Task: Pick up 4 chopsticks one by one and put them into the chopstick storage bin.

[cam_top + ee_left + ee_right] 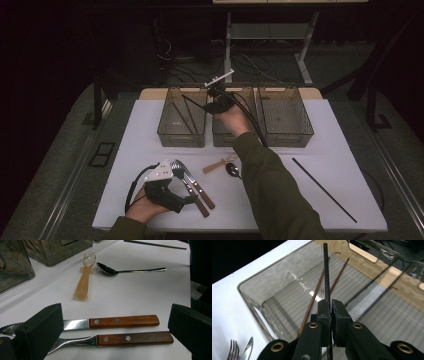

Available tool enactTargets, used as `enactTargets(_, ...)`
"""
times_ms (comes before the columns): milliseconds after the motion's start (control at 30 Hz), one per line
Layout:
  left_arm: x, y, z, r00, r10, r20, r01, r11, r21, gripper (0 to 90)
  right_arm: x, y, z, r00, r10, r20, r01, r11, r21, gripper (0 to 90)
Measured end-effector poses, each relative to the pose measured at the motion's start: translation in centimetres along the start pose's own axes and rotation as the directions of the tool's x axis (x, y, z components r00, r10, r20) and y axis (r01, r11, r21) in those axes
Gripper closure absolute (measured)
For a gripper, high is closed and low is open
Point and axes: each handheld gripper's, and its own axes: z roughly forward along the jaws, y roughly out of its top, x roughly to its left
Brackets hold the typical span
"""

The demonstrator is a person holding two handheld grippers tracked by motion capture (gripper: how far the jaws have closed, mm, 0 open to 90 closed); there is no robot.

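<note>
Black chopstick [326,270]: clamped between the right gripper [330,308] jaws, held above the left bin [165,134].
Left bin: two brown chopsticks [315,293] lying inside.
Middle bin [220,137]: contents hidden by the hand.
Right bin [305,131]: appears bare.
Left gripper [115,325]: jaws wide, resting over the wooden-handled knife [123,321] and fork [135,338], gripping neither.
Table [325,150]: metal spoon [130,270], plastic spoon [83,282], second black chopstick [324,190].

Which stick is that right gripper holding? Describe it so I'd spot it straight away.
Find the three clear bins at the far edge of the white table. Over the left bin, the right gripper pinches a black chopstick. The two chopsticks lying inside that bin are brown; this one is black.
</note>
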Motion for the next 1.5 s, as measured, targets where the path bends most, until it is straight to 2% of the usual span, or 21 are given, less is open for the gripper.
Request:
enactTargets(300, -0.1, 0.1, 0.2, 1.0000, 0.005, 0.002, -0.005, 1.0000, 0.001, 0.0, 1.1, 2.2, 3.0, 0.9994, 0.005, 0.033, -0.006, 0.999, 0.037, 86.0)
enactTargets(467, -0.1, 0.1, 0.3, 0.9998, 0.017, 0.008, -0.017, 0.9998, -0.002, 0.0, 1.1, 3.1, 4.6, 0.9988, 0.016, 0.046, -0.019, 0.998, 0.061, 86.0)
enactTargets(700, 0.1, 0.2, 0.3, 0.9997, 0.020, 0.010, -0.020, 0.9998, -0.001, 0.0, 1.6, 4.1, 6.4, 0.9982, 0.017, 0.057, -0.022, 0.996, 0.087, 85.9)
enactTargets(800, 0.2, 0.2, 0.3, 0.9997, 0.021, 0.013, -0.021, 0.9998, -0.002, 0.0, 1.8, 4.4, 6.7, 0.9983, 0.008, 0.057, -0.012, 0.997, 0.080, 83.8)
enactTargets(900, 0.2, 0.2, 0.3, 0.9997, 0.021, 0.013, -0.021, 0.9998, -0.002, 0.0, 1.8, 4.6, 6.4, 0.9982, 0.005, 0.060, -0.008, 0.998, 0.064, 76.0)
enactTargets(1167, 0.1, 0.2, 0.4, 0.9997, 0.022, 0.011, -0.022, 0.9998, 0.001, 0.0, 1.3, 4.2, 4.6, 0.9992, 0.007, 0.039, -0.009, 0.999, 0.040, 64.4)
enactTargets(1500, 0.1, 0.2, 0.4, 0.9996, 0.026, 0.011, -0.026, 0.9996, 0.013, 0.0, -0.1, 1.8, 0.6, 0.9999, 0.011, 0.000, -0.011, 1.000, -0.006, 50.6)
